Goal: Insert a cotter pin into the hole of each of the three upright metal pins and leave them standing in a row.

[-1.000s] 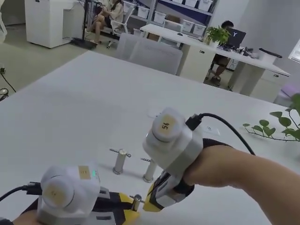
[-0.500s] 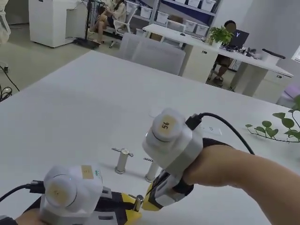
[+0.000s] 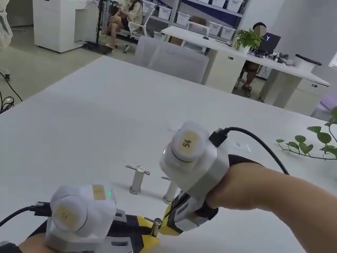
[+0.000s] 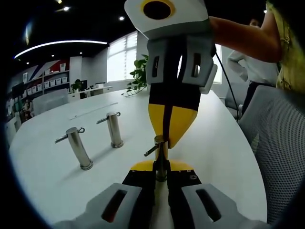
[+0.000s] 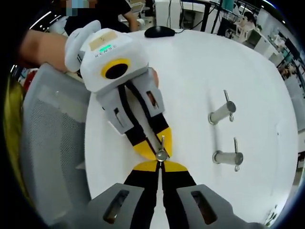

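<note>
Left hand-held gripper (image 4: 161, 168) and right hand-held gripper (image 5: 161, 164) meet tip to tip low over the white table (image 4: 217, 143), close to the person. The left one's jaws are closed around the lower shaft of the third metal pin (image 4: 160, 151), holding it upright with its long axis vertical. The right one's jaws are pressed together at the pin's head. They seem to pinch the loop end of the third cotter pin (image 4: 150, 150), though the yellow tips hide the contact.

Farther out, the first metal pin (image 4: 79, 149) and second metal pin (image 4: 114, 130) stand upright side by side, apart from each other. Each has a cotter pin lying level through its head, so two of three look finished. The third cotter pin also lies level, its legs poking out the far side of the hole. What remains, I judge, is seating it, letting go and lining this pin up with the others.
</note>
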{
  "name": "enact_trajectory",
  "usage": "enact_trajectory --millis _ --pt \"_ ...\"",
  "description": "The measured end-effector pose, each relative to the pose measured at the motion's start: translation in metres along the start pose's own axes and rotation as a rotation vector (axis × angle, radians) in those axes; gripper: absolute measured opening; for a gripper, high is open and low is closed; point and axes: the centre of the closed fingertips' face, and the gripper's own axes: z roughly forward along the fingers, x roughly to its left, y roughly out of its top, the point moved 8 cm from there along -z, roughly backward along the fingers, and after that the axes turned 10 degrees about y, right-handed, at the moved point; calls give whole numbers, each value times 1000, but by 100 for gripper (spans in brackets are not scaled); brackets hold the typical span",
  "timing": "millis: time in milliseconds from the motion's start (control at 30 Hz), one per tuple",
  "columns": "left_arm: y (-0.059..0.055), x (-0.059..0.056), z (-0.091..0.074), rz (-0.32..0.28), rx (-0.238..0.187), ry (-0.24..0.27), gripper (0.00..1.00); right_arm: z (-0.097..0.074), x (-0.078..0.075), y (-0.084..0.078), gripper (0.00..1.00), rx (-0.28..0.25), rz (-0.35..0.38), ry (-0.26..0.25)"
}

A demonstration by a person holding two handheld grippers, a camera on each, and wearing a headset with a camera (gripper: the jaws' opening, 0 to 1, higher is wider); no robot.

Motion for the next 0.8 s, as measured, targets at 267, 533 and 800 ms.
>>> enact_trajectory --millis 267,533,800 --pt "0 1 1 -6 -2 2 6 1 -1 -1 4 -5 -16 -6" --pt "-1 1 0 -9 -3 2 6 2 -1 0 6 -1 -39 -11" --pt "-1 0 1 -12 -3 1 6 3 -2 1 10 0 -56 -14"
